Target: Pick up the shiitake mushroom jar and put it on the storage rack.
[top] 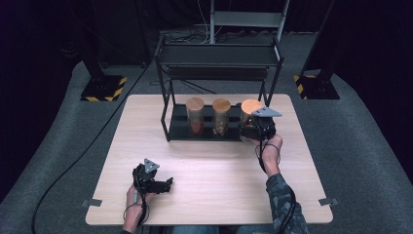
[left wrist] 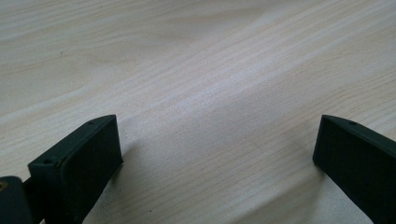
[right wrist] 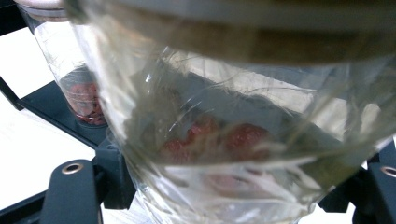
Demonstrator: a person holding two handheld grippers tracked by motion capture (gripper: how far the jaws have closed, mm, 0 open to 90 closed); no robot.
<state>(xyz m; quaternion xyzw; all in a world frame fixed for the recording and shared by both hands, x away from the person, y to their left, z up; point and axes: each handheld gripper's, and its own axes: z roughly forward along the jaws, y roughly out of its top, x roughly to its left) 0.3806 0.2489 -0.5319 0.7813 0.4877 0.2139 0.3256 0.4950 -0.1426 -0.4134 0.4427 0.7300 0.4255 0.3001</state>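
Three glass jars with wooden lids stand in a row on the bottom shelf (top: 179,129) of a black rack. My right gripper (top: 250,128) is shut on the rightmost jar (top: 250,108), which rests at the shelf's right end. In the right gripper view this jar (right wrist: 224,140) spans the gap between the jaws of my right gripper (right wrist: 229,179), and red pieces lie inside it. The middle jar (top: 221,116) and the left jar (top: 195,115) stand apart from the gripper. My left gripper (top: 168,184) lies on the wooden table near the front left, open, with bare wood between the jaws of that gripper (left wrist: 217,140).
The rack's upper shelf (top: 219,54) hangs over the jars. A neighbouring jar (right wrist: 79,88) with red contents stands close beside the held one. The table (top: 214,165) is bare wood between the rack and the front edge. Black stands with yellow-striped bases (top: 103,88) sit on the floor behind.
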